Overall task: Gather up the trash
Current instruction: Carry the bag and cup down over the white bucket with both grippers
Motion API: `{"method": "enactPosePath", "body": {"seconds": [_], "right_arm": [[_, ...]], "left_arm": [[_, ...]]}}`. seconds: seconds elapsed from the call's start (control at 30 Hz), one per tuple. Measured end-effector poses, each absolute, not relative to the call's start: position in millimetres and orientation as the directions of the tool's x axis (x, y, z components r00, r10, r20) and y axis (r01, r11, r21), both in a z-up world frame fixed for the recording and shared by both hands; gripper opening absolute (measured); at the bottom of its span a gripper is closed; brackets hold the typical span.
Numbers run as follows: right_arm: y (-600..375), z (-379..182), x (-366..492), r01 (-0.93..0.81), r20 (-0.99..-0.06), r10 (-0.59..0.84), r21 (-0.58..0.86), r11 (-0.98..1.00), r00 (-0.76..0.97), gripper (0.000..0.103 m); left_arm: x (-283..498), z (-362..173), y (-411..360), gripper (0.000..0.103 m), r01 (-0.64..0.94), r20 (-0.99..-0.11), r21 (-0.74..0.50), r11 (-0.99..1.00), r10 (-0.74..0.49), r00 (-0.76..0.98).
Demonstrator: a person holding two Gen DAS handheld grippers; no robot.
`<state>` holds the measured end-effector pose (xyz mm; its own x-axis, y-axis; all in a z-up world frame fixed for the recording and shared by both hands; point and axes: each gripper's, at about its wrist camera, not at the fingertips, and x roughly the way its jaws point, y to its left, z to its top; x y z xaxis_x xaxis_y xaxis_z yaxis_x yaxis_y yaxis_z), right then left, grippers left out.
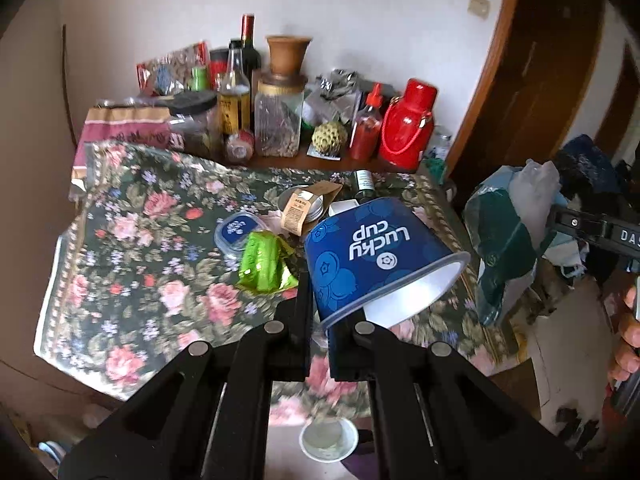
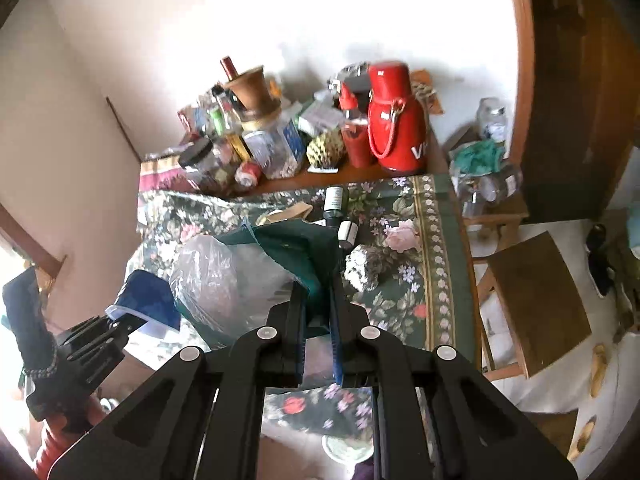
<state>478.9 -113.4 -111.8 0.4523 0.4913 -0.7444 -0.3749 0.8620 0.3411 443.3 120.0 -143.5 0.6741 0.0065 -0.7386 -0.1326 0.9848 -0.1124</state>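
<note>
My left gripper (image 1: pixel 320 312) is shut on the rim of a blue "Lucky Cup" paper cup (image 1: pixel 372 256), which hangs tilted above the floral tablecloth (image 1: pixel 140 240), mouth toward the lower right. My right gripper (image 2: pixel 318 304) is shut on a bunched green plastic bag (image 2: pixel 296 248) with clear plastic (image 2: pixel 224 276) hanging beside it, also lifted above the table. Each gripper appears in the other's view: the right gripper (image 1: pixel 560 220) with its bag (image 1: pixel 508 240), the left gripper (image 2: pixel 120 324) with the cup (image 2: pixel 148 300). On the cloth lie a green wrapper (image 1: pixel 264 264), a blue lid (image 1: pixel 238 230), a brown paper tag (image 1: pixel 308 208) and a crumpled foil ball (image 2: pixel 364 268).
Jars, bottles, a clay pot and a red thermos (image 1: pixel 408 124) crowd the table's far edge by the wall. Small dark bottles (image 2: pixel 336 204) lie on the cloth. A wooden stool (image 2: pixel 540 300) stands right of the table. A white cup (image 1: pixel 328 440) sits low below the near edge.
</note>
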Motion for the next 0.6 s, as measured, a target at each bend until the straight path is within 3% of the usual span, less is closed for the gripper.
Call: {"method": "enactPosePath", "body": {"seconds": [0.33,0.6], "right_arm": [[-95.7,-98.1,363.5,-0.312,-0.704,0.454,0.333,0.890,0.546,0.009],[-86.0,-123.6,299.3,-0.254,-0.761,0.402,0.313,0.915,0.509,0.009]], "left_arm": [[327.7,-126.5,138.7,0.005,-0.036,-0.694,-0.082,0.996,-0.031,0.719],[267.7,-151.3,144.7,0.005,0.002,-0.738,-0.115,0.993,-0.087,0.669]]}}
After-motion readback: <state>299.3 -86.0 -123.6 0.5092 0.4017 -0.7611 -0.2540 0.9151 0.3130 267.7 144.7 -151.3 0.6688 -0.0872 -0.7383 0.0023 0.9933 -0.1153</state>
